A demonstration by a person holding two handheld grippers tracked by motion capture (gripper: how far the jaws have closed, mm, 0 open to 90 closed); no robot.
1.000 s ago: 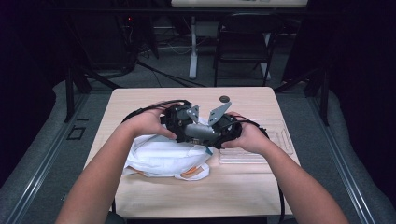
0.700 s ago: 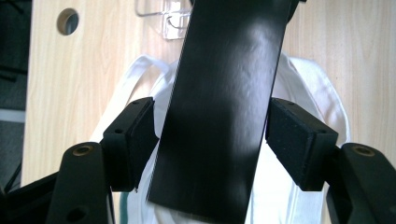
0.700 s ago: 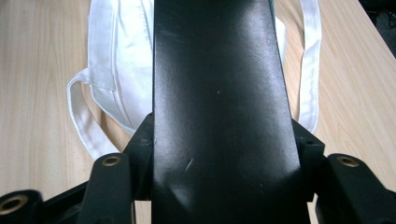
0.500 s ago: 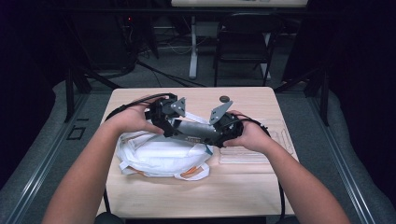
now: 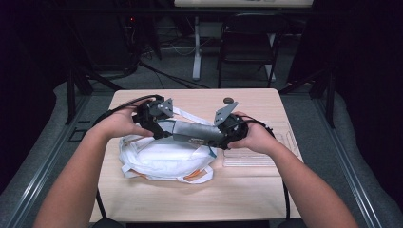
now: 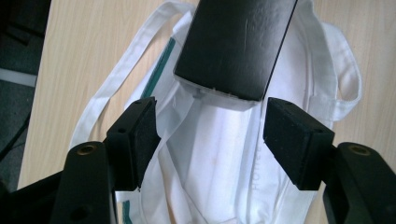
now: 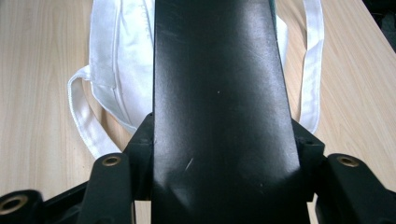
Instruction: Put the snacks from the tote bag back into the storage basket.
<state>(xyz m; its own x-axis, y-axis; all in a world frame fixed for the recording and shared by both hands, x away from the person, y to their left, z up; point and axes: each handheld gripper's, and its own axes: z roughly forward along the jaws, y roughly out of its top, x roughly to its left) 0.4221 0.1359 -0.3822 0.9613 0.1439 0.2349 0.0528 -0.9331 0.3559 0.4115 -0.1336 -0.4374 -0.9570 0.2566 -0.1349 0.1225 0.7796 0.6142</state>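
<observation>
A long flat dark box point(image 5: 190, 135) hangs level above a white cloth tote bag point(image 5: 161, 159) that lies on the wooden table point(image 5: 247, 194). My right gripper point(image 5: 211, 139) is shut on the box's right end; in the right gripper view the box point(image 7: 219, 107) runs away from me between the jaws, over the bag point(image 7: 116, 60). My left gripper point(image 5: 164, 130) stands open at the box's left end. In the left gripper view its pads point(image 6: 140, 135) flank the near end of the box point(image 6: 236, 46) without touching it, and the bag's mouth point(image 6: 219, 163) lies below.
A small dark round object point(image 5: 228, 100) sits near the table's far edge. A pale ribbed mat point(image 5: 256, 159) lies on the table under my right hand. A folding chair point(image 5: 247, 47) and a white post point(image 5: 196, 47) stand beyond the table.
My left gripper has drawn back to the left, so more of the box shows between the two grippers. The right gripper and the box have stayed put.
</observation>
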